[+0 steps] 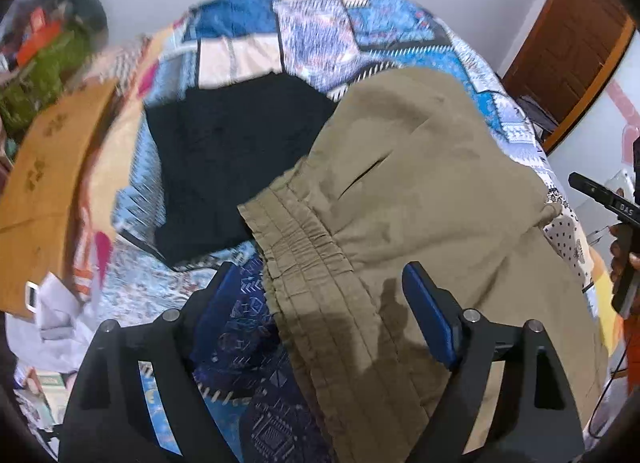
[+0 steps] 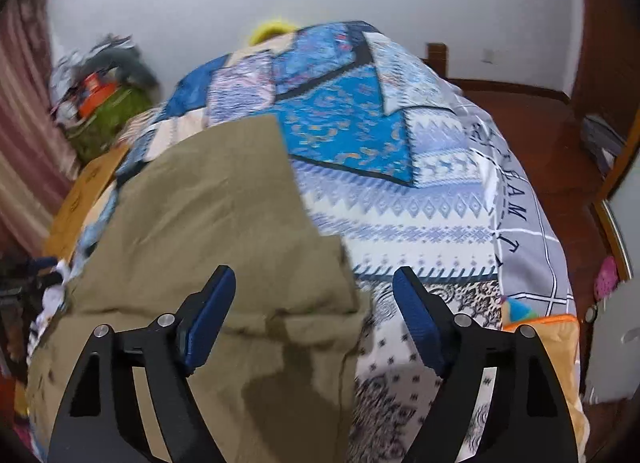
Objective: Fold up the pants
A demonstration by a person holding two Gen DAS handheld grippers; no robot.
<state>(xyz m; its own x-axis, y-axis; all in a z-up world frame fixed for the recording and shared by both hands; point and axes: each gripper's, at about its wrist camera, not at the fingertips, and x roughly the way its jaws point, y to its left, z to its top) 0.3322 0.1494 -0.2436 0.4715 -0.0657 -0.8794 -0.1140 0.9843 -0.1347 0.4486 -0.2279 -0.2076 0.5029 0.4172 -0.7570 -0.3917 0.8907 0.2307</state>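
Note:
Olive-khaki pants (image 1: 420,199) lie spread on a patterned bedspread (image 1: 320,23). In the left wrist view their pleated elastic waistband (image 1: 304,263) runs between my fingers. My left gripper (image 1: 320,287) is open and hovers over the waistband, touching nothing. In the right wrist view the pants (image 2: 208,223) fill the left half, with a folded edge at the near right. My right gripper (image 2: 316,287) is open above that edge, empty. The right gripper's tip (image 1: 592,191) shows at the far right of the left view.
A dark folded garment (image 1: 236,159) lies on the bed left of the pants. An orange-brown board (image 1: 52,175) and clutter (image 1: 48,55) stand at the left. A wooden door (image 1: 576,43) is at the right. The bed's right edge (image 2: 560,263) drops to a red floor (image 2: 532,135).

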